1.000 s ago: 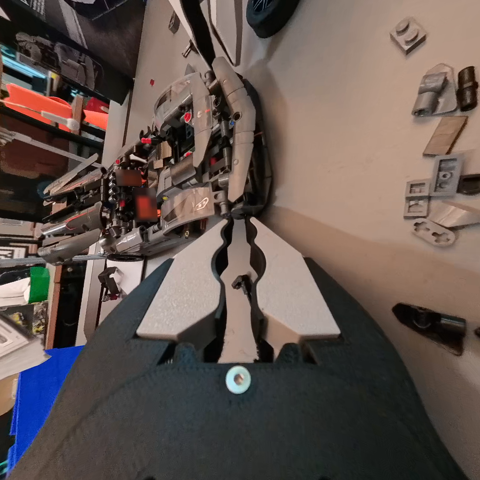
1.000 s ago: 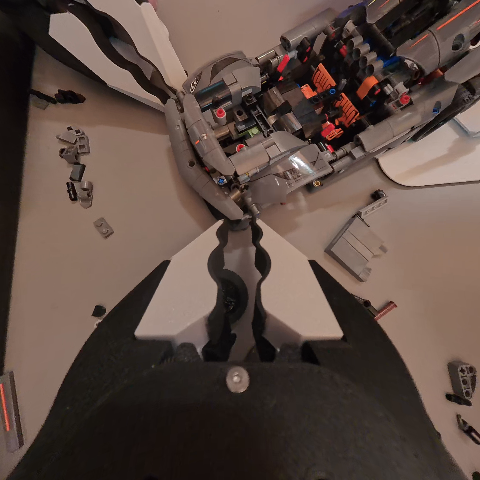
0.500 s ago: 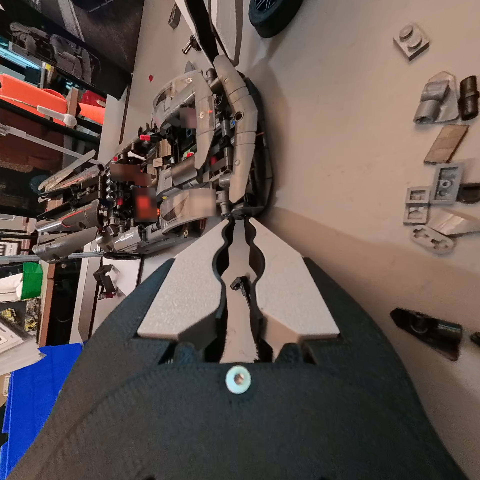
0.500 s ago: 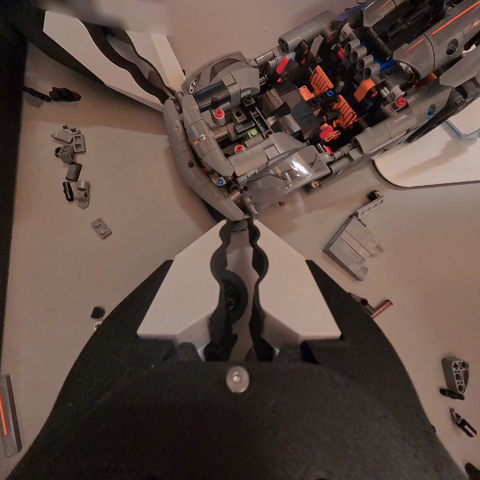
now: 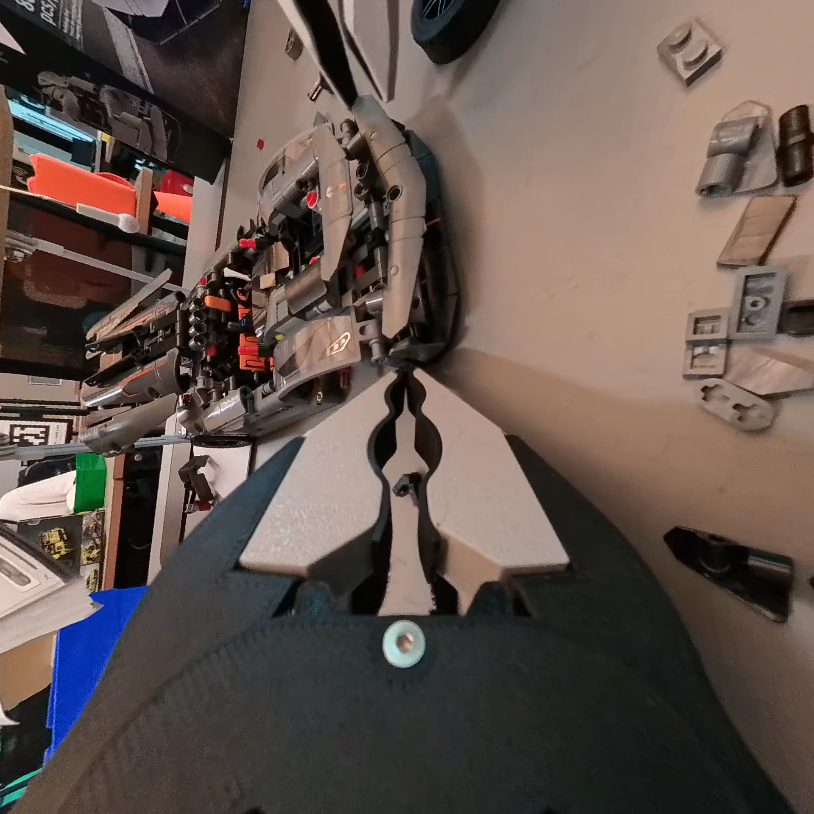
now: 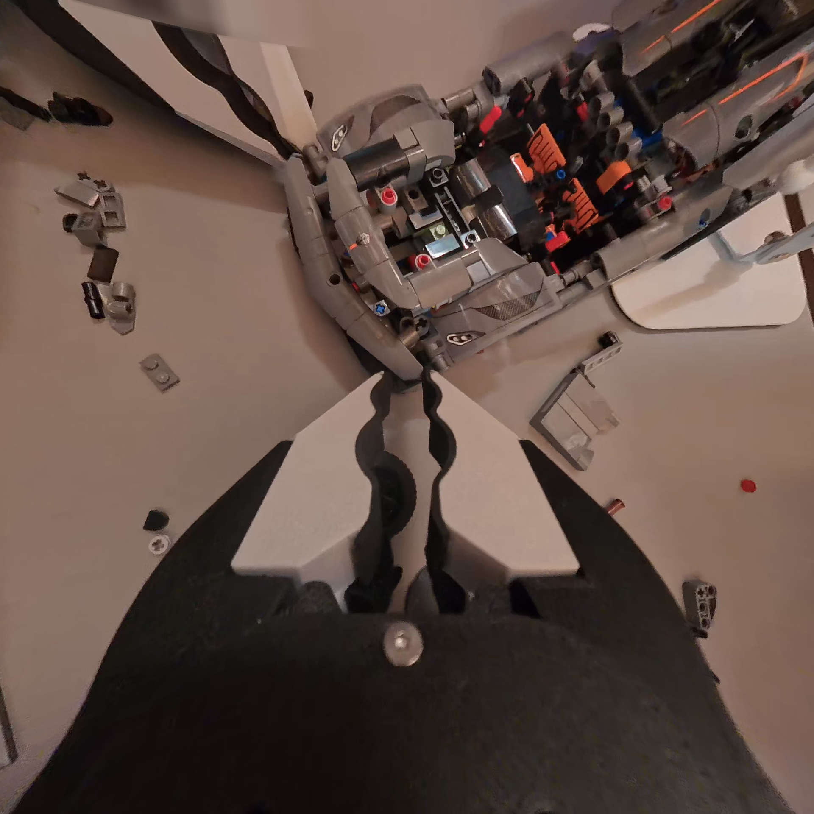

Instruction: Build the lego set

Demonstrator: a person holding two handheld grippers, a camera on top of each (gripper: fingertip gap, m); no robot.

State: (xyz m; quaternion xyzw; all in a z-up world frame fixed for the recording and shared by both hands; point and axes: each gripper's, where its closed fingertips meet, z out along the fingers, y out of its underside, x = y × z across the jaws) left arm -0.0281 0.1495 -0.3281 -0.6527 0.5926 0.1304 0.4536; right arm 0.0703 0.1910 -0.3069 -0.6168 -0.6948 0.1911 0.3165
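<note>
Off my left side I see shelving (image 5: 88, 246) with an orange bin (image 5: 79, 187) on it. A green block (image 5: 90, 482) sits lower, and a blue bin (image 5: 83, 652) lower again. A dark printed box (image 5: 145, 79) stands at the beige table's (image 5: 572, 220) far edge.
</note>
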